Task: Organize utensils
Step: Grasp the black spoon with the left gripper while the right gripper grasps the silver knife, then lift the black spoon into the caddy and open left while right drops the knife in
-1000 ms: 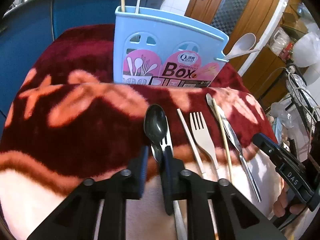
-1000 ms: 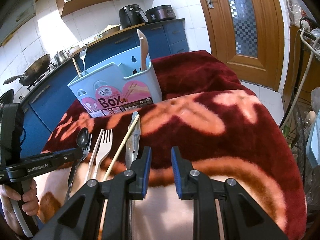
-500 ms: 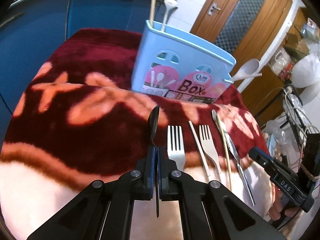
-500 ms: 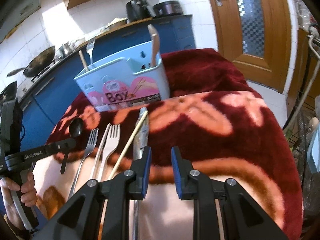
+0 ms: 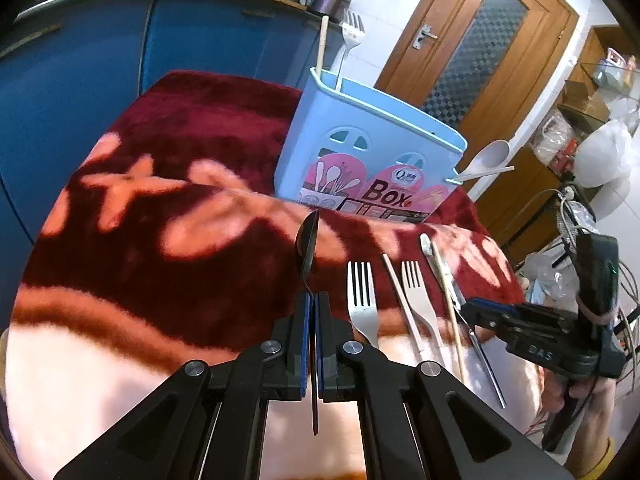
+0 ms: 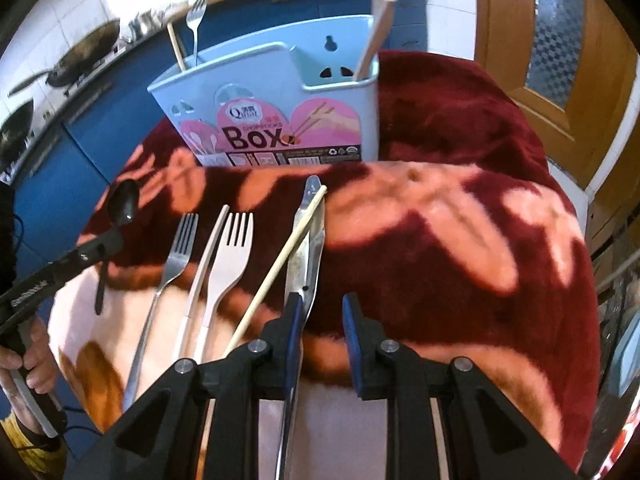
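Left gripper (image 5: 312, 308) pinches the black spoon (image 5: 307, 246) clear of the blanket (image 5: 160, 280); right gripper (image 6: 322, 312) hovers, jaws apart, beside the closed metal tongs (image 6: 306, 240)

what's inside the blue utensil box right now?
Sticking out of the blue utensil box: a metal fork and wooden chopstick at one end, a pale spoon at the other. The walls hide anything lower inside.

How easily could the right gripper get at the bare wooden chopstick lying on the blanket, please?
Probably easily: the right gripper is open and empty, the bare wooden chopstick lies just beside it, uncovered, though resting across the metal knife.
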A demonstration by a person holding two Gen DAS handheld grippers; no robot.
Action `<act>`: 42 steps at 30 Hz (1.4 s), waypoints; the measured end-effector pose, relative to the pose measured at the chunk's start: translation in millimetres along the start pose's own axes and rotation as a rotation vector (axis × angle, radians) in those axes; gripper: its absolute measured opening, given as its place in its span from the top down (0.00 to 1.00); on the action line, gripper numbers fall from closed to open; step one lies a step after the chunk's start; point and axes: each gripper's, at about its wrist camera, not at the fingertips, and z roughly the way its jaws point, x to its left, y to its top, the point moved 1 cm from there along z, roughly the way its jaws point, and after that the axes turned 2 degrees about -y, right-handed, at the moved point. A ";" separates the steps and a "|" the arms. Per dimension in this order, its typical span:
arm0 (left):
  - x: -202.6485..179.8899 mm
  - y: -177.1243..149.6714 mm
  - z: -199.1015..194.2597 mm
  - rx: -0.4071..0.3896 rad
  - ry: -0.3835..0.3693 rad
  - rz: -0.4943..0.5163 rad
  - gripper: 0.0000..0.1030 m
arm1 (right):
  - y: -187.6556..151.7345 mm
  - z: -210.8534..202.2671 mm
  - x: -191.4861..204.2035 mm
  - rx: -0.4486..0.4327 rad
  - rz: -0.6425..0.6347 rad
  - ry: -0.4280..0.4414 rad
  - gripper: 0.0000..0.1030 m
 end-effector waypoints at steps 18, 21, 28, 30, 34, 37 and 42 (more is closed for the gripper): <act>5.2 2.3 -1.4 -0.014 -0.020 -0.006 0.98 | 26.3 10.8 2.8 0.012 0.008 0.027 0.96; 5.0 2.8 -2.7 -0.024 -0.029 -0.010 0.98 | 20.7 0.4 7.5 -0.053 0.010 -0.011 0.97; -0.9 5.5 -18.1 -0.103 -0.054 -0.006 0.98 | 13.5 -36.8 13.7 -0.259 0.009 -0.066 0.97; -2.3 7.3 -22.7 -0.127 -0.061 -0.004 0.98 | 10.6 -51.4 16.2 -0.338 0.017 -0.069 0.97; -6.7 11.5 -32.9 -0.184 -0.080 0.002 0.98 | 7.9 -73.2 20.1 -0.460 0.035 -0.073 0.97; -10.4 15.0 -39.2 -0.219 -0.090 0.004 0.98 | 8.0 -87.7 24.5 -0.547 0.042 -0.080 0.97; -17.5 25.0 -41.7 -0.252 -0.091 0.025 0.98 | 12.8 -104.3 21.9 -0.636 0.066 -0.086 0.97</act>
